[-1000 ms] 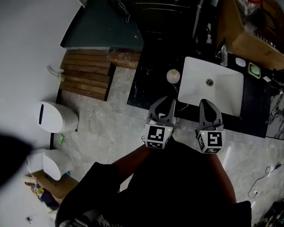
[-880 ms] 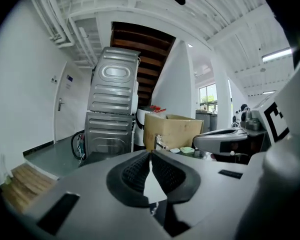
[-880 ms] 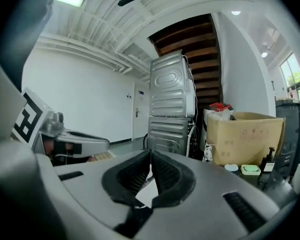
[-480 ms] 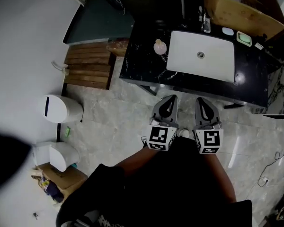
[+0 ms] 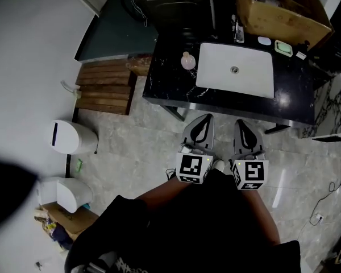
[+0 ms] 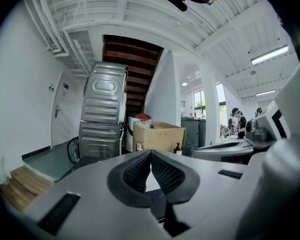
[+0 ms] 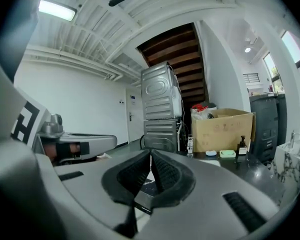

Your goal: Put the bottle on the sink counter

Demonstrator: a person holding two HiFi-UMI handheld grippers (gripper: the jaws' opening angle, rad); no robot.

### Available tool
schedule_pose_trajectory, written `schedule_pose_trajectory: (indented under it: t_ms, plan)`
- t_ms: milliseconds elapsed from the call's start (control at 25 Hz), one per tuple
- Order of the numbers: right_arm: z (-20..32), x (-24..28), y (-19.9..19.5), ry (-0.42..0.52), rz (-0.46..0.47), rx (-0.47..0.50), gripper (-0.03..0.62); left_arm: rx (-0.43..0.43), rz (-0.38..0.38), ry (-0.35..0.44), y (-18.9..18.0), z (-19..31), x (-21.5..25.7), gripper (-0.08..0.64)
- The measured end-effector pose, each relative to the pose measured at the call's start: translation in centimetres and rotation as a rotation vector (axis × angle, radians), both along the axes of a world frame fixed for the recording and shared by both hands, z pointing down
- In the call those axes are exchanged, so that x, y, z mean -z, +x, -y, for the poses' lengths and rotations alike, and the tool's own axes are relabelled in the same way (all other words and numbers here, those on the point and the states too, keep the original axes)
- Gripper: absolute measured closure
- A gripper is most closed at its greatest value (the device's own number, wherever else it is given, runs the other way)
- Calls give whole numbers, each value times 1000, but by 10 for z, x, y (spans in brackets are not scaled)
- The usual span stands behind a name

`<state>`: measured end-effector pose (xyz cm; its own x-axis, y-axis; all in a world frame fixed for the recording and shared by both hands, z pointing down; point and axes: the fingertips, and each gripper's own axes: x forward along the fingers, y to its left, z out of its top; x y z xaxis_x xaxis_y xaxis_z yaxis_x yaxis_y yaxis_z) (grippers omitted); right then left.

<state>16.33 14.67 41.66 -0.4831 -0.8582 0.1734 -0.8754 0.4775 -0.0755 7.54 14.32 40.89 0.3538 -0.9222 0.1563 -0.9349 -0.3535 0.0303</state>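
Head view: black tabletop (image 5: 169,85) carrying a white sink (image 5: 256,79); bottle (image 5: 188,61), pale and round-topped, upright on the tabletop just left of the sink, touched by neither gripper. Box (image 5: 281,11) behind the sink; green soap dish (image 5: 283,48) at the sink's far right corner. Left gripper (image 5: 204,119) and right gripper (image 5: 242,124) side by side over the floor in front of the sink, well apart from the bottle. Wooden slats (image 5: 105,86) and a white bin (image 5: 73,138) far left of the sink. Left gripper view: left gripper (image 6: 150,154) has its pads pressed together with nothing between; box and stacked metal machines (image 6: 105,114) beyond. Right gripper view: right gripper (image 7: 150,154) likewise pressed together, empty; box, soap dish and a dark pump bottle (image 7: 242,146) behind the sink.
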Motion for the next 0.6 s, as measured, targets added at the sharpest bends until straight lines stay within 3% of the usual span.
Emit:
schedule_pose_trajectory:
  t_ms: [160, 600]
  plan:
    - [-9, 7, -10, 32, -39, 13, 554, 31, 3, 13, -11, -7, 6, 543]
    - [-20, 11, -26, 55, -18, 98, 555, 80, -12, 37, -16, -25, 6, 543]
